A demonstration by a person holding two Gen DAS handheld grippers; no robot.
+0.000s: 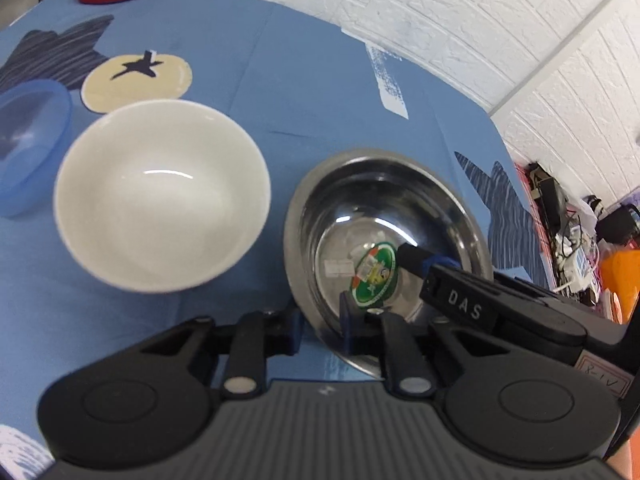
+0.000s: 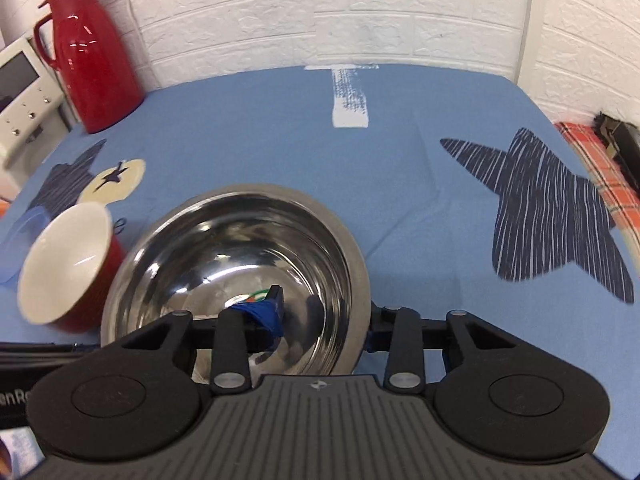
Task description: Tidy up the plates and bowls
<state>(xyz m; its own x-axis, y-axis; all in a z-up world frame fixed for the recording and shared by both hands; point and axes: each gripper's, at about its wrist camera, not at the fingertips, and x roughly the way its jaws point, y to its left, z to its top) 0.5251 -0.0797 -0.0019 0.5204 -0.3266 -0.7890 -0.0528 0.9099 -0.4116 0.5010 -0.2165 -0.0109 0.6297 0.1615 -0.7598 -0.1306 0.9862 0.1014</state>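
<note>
At the far left lies a blue dish (image 1: 28, 148), shallow and translucent, with nothing in it that we can see. Just beside it sits our white bowl (image 1: 160, 196) — red outside, white inside, empty. It reads as tilted in the right wrist view, though we cannot tell whether it rests flat on the cloth (image 1: 320, 92).

Next comes the steel bowl (image 1: 384, 240), and both tools meet here. Our left gripper (image 1: 322, 320) straddles its near rim, one finger outside and one inside; the jaws stand apart and whether the pads press the metal we cannot tell. Our right gripper (image 2: 324, 322) likewise has one finger down in the basin and the other outside the right wall, the rim between them — spread, and seemingly not yet clamped. We judge this two-sided hold is meant to steady a slippery bowl before lifting or nesting. The bowl holds no food, only a green label (image 1: 374, 276) stuck to its bottom.

Behind, at the wall, stands a red jug (image 2: 96, 52).
</note>
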